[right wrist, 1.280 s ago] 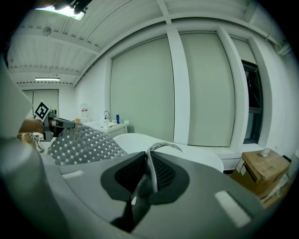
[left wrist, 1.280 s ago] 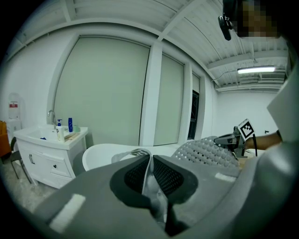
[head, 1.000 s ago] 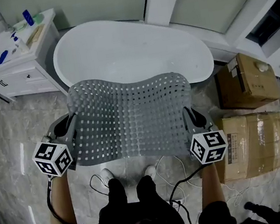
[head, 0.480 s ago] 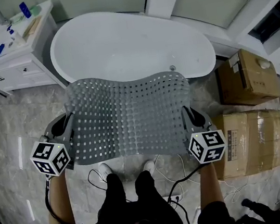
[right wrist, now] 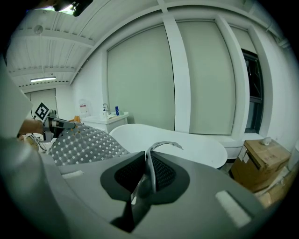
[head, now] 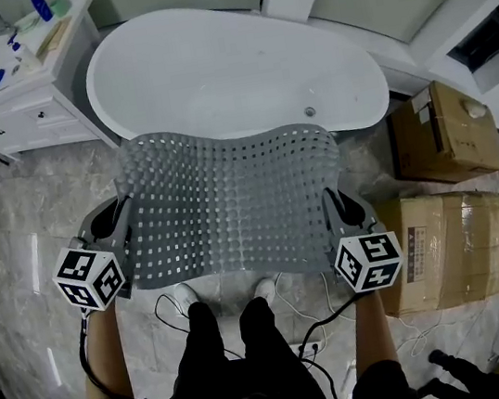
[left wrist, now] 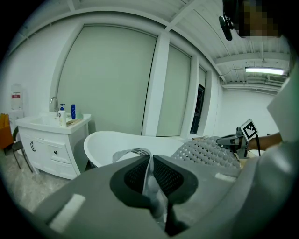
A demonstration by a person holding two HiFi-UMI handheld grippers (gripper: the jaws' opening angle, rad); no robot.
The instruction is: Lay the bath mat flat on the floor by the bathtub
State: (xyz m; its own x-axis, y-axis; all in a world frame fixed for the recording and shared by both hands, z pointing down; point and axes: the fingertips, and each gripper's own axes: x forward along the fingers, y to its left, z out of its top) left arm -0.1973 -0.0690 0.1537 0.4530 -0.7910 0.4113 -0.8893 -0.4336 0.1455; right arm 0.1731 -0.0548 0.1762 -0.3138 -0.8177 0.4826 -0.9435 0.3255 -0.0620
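With the left gripper [head: 120, 225] and right gripper [head: 338, 210] each clamped on a side edge, the bath mat [head: 232, 208] hung spread above the floor [head: 27, 215] beside the bathtub [head: 228, 66], apparently awaiting an even lowering until flat.

This is a bathroom. A white freestanding bathtub [head: 230, 75] stands on a marble-patterned floor [head: 9, 222]. Just beside it is a white vanity [head: 29, 111] with a tap [left wrist: 54, 103] and bottles [head: 42, 5] on top. Blinds [left wrist: 110, 79] cover the tall windows behind the bathtub. Cardboard boxes [head: 445, 130] sit on the floor near one end of the bathtub.
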